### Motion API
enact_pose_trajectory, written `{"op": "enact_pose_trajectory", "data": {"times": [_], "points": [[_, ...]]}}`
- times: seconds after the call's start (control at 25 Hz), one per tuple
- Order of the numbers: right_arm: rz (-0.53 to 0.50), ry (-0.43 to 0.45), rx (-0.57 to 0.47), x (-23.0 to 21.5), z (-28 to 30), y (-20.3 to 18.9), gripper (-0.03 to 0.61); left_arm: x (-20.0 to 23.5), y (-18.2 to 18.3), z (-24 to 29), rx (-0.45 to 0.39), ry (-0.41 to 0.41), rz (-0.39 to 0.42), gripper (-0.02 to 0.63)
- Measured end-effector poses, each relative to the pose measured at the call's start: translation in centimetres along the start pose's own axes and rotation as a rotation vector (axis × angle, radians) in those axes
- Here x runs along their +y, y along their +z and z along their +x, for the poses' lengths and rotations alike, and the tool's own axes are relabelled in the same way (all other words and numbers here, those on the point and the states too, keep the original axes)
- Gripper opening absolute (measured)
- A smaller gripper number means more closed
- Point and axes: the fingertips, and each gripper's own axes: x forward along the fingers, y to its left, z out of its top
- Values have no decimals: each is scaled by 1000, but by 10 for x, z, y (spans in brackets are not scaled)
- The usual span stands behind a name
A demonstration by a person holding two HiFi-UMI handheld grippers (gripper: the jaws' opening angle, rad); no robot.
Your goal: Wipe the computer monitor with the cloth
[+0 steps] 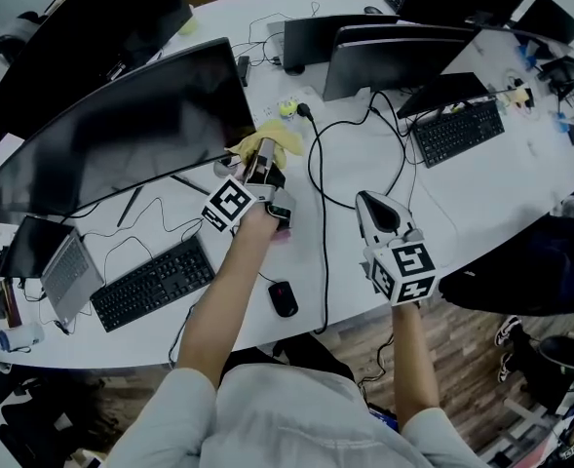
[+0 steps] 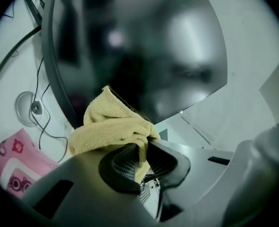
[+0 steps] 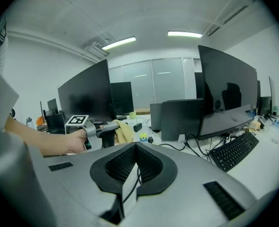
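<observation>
Left gripper (image 1: pixel 263 156) pinches cloth (image 1: pixel 287 140) at monitor (image 1: pixel 121 130) corner (right gripper (image 1: pixel 372 203) closed, empty, above open desk (image 1: pixel 467 193)).

Keyboard (image 1: pixel 153 283) and mouse (image 1: pixel 284 298) (both black) lie on the desk (image 1: pixel 520 178).

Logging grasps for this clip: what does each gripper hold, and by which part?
The left gripper pinches the yellow cloth by a bunched fold at its near end. The right gripper is shut on nothing.
</observation>
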Motion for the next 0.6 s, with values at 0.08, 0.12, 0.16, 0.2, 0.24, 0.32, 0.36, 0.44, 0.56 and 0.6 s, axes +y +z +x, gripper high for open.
{"op": "enact_pose_trajectory", "data": {"times": [0.08, 0.12, 0.16, 0.2, 0.24, 0.32, 0.36, 0.44, 0.56, 0.6], "points": [[-2, -2, -12, 1, -2, 6, 28, -20, 8, 0, -20, -31, 26, 51], [-4, -2, -19, 2, -3, 10, 28, -29, 12, 0, -28, -45, 37, 51], [-6, -3, -26, 2, -4, 15, 28, -39, 16, 0, -37, -58, 46, 51], [-10, -4, -33, 3, -5, 20, 28, -49, 20, 0, -47, -70, 55, 51], [-15, -4, -40, 4, -6, 25, 28, -59, 24, 1, -58, -84, 66, 51], [-26, -4, -55, 7, -8, 37, 28, -80, 33, 1, -82, -114, 87, 51], [-31, -4, -64, 8, -10, 43, 28, -90, 38, 1, -93, -128, 92, 51], [-43, -4, -81, 9, -14, 53, 28, -111, 46, 1, -116, -155, 89, 51], [-57, -8, -99, 11, -21, 68, 28, -143, 60, 1, -149, -194, 107, 51], [-60, -10, -104, 12, -23, 72, 28, -153, 64, 1, -156, -204, 122, 51]]}}
